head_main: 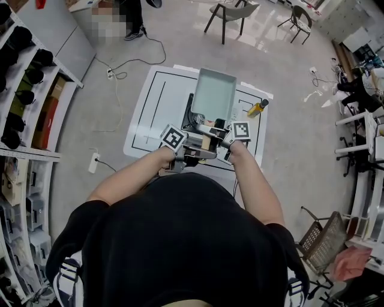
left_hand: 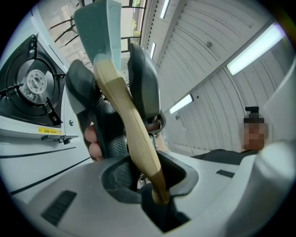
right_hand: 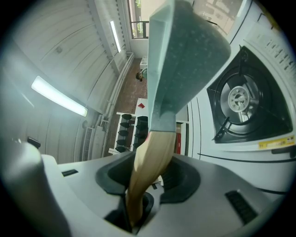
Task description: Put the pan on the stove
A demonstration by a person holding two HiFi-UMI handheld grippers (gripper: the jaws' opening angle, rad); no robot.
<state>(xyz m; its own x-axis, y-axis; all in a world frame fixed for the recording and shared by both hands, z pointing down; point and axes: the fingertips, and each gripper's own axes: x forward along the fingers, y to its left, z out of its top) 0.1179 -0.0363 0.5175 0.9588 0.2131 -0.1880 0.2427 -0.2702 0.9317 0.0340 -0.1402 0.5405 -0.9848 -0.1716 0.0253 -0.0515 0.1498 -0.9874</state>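
Note:
A square grey-green pan (head_main: 213, 95) with a wooden handle (head_main: 207, 143) hangs above the black stove (head_main: 189, 114) on the white table (head_main: 157, 102). Both grippers hold the handle. My left gripper (head_main: 191, 151) is shut on the handle's end (left_hand: 157, 187). My right gripper (head_main: 219, 135) is shut on the handle (right_hand: 138, 185) closer to the pan body (right_hand: 185, 51). In the left gripper view the right gripper's dark fingers (left_hand: 144, 83) flank the handle, with the pan (left_hand: 99, 28) beyond. The stove's burner (left_hand: 33, 82) shows at the left there, and the same burner (right_hand: 238, 98) at the right in the right gripper view.
A yellow bottle (head_main: 258, 108) lies on the table right of the stove. Shelves with dark items (head_main: 24, 96) line the left side. A power strip and cables (head_main: 93, 162) lie on the floor. Chairs (head_main: 231, 15) stand beyond the table, and a basket (head_main: 324, 240) at the right.

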